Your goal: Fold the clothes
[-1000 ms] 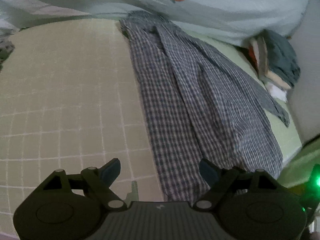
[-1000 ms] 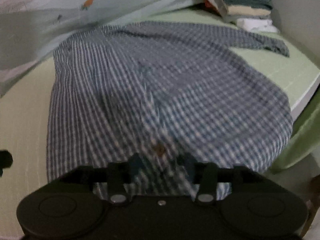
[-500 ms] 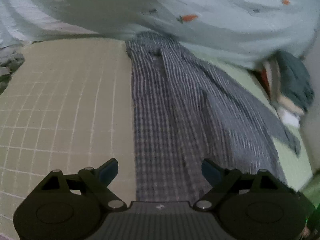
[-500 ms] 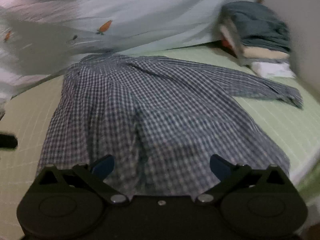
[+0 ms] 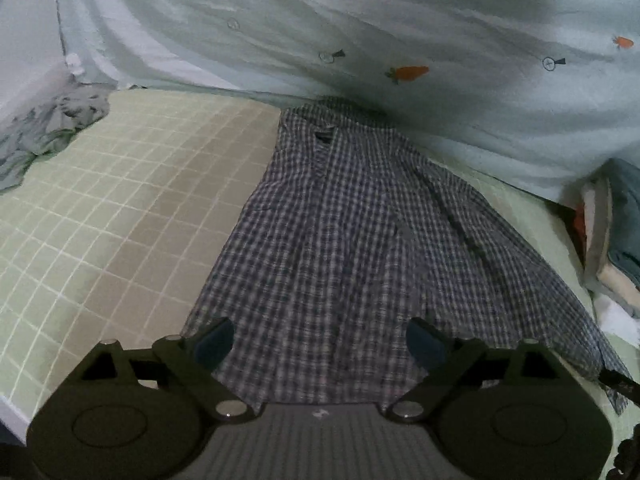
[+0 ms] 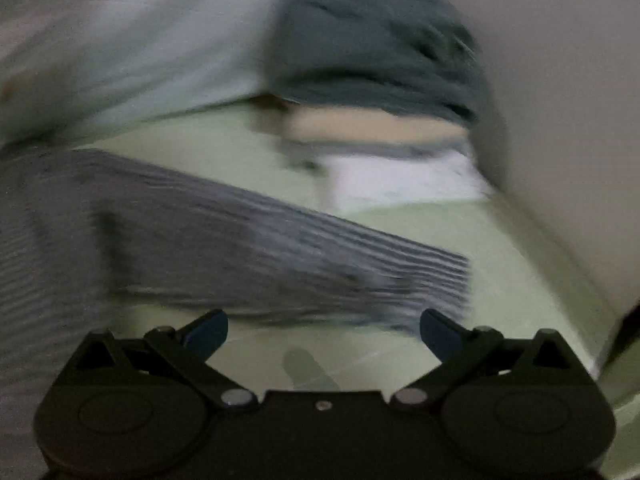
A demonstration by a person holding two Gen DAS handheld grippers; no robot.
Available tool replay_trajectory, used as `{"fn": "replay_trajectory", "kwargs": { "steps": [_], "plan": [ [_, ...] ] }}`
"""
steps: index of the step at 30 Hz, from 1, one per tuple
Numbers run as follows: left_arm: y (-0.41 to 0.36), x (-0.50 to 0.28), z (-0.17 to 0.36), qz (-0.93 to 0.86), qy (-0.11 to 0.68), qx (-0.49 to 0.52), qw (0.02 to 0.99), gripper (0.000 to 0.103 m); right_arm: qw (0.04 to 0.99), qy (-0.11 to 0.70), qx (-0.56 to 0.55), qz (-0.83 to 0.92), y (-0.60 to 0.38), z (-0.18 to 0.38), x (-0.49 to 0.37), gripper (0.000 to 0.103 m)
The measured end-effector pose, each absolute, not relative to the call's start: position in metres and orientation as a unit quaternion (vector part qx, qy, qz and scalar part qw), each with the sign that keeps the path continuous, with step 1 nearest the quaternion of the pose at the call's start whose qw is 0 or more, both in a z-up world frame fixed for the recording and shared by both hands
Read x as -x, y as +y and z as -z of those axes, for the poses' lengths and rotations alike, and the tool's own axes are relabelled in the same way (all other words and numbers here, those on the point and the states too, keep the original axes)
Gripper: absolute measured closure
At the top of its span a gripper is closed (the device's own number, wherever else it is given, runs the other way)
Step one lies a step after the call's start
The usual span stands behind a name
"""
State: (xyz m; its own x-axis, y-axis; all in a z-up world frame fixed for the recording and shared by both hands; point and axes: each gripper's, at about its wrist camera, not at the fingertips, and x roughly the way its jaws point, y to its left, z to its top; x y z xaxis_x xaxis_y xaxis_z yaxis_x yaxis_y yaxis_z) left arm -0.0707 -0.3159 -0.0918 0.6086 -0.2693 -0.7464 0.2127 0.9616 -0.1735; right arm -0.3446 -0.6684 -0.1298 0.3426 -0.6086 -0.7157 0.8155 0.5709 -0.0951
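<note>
Shirt: the checked shirt [image 5: 352,240] lies spread flat on the green grid bedsheet [image 5: 120,208], collar at the far end by the pale carrot-print quilt [image 5: 400,40], hem at the near edge.

Sleeve: one long sleeve [image 6: 280,248] stretches out to the right across the sheet, its cuff well clear of the body (the right view is badly smeared, so detail is poor).

Left tongs: the left gripper [image 5: 320,340] hovers over the near hem, jaws spread wide and just been widening a little more; cloth shows below the gap, but neither pad presses it.

Right tongs: the right gripper [image 6: 324,332] has its jaws as wide as they go, having just sprung apart, nothing between them, bare sheet under them, the sleeve just beyond.

Done so far: the garment looks laid out and smoothed, no fold in the body that I can see.

Left to do: by my reckoning nearly all of it; the sleeve to bring in, sides over, then hem up to collar.

Finished pile: a folded stack [image 6: 380,92] sits at the far right by the wall (earlier garments, presumably).

Still waiting: a crumpled grey garment [image 5: 52,128] lies at the far left.
</note>
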Motion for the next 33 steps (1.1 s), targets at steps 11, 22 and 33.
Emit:
{"fn": "replay_trajectory", "kwargs": {
  "steps": [11,22,33],
  "plan": [
    [-0.331,0.075,0.086,0.092,0.43,0.012,0.898,0.006,0.782,0.369,-0.24,0.442,-0.74,0.17,0.368,0.0],
    [-0.303,0.07,0.092,0.06,0.451,0.0,0.891,0.006,0.803,0.353,-0.211,0.431,-0.734,0.169,0.366,0.028],
    [-0.289,0.046,0.085,0.098,0.432,0.018,0.897,0.006,0.88,0.298,-0.131,0.345,-0.687,0.102,0.316,0.088]
  ]
}}
